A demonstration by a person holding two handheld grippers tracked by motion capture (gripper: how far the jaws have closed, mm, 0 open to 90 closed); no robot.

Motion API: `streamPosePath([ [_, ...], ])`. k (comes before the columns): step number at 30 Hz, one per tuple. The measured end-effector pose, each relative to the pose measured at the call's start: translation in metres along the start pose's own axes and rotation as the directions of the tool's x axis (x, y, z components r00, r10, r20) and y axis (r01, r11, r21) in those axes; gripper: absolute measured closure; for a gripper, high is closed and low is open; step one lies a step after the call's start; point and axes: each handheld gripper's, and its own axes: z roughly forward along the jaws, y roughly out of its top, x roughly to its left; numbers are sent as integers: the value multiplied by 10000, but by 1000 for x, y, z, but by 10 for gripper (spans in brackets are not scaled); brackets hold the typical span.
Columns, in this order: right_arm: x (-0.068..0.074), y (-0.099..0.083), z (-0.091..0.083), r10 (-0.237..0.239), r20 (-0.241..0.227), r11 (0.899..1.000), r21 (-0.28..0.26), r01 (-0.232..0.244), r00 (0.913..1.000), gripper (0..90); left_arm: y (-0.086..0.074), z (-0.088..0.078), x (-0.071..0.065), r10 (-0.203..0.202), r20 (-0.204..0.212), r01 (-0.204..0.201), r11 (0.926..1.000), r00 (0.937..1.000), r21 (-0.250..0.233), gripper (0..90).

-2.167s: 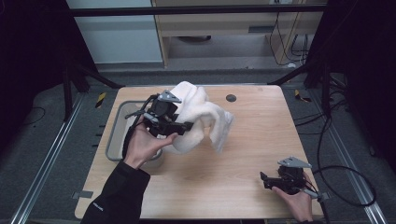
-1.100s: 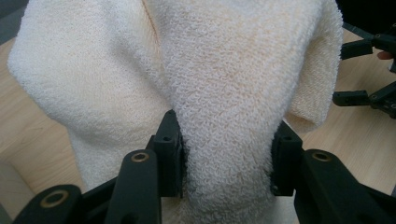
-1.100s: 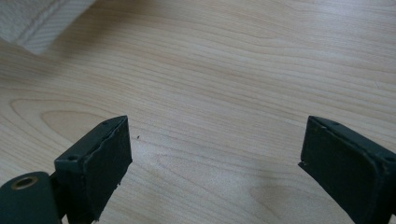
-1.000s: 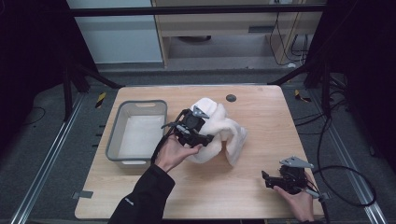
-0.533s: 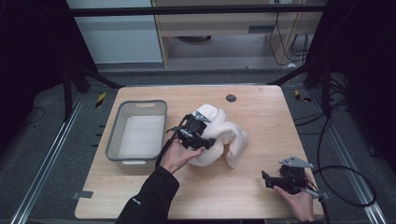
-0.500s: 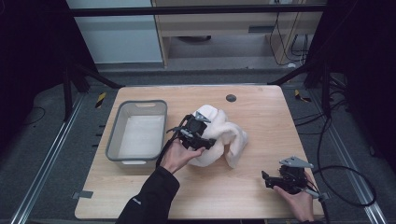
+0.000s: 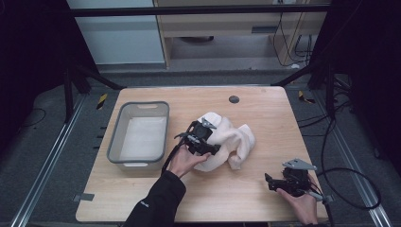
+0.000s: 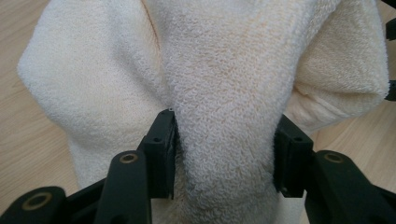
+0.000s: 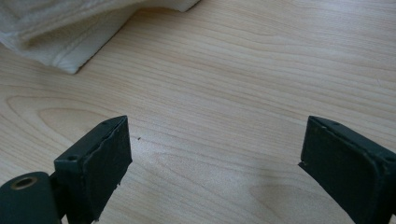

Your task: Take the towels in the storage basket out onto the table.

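A cream terry towel (image 7: 231,139) lies crumpled in a loose heap near the middle of the wooden table (image 7: 265,109), just beside the grey bin (image 7: 139,137) at its 3 o'clock. One thick fold of it stands up between the jaws of the left gripper (image 8: 224,149), which press it from both sides. Its looped pile shows faint yellowish staining. A hemmed corner trails off toward 5 o'clock and lies flat on the wood.
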Motion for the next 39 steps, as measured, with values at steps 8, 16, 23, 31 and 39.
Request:
streamPosePath([
  [8,0,0,0,25,-9,10000,18,-25,10000,85,-8,14,-2,169,-184,-166,9997,9997,178,430],
  [16,0,0,0,14,-7,10000,13,-14,10000,85,-17,18,-1,-23,-213,23,10000,9998,7,337],
  [23,0,0,0,-3,19,10000,12,3,10000,84,-18,13,-1,-33,-213,31,9999,9998,-108,245],
  [31,0,0,0,-38,41,10000,23,38,10000,82,-19,-14,-1,30,-321,-58,9961,9995,-881,208],
  [39,1,0,0,-5,84,10000,-20,5,10000,73,-26,-37,-1,7,-317,-51,9900,9995,-1410,188],
])
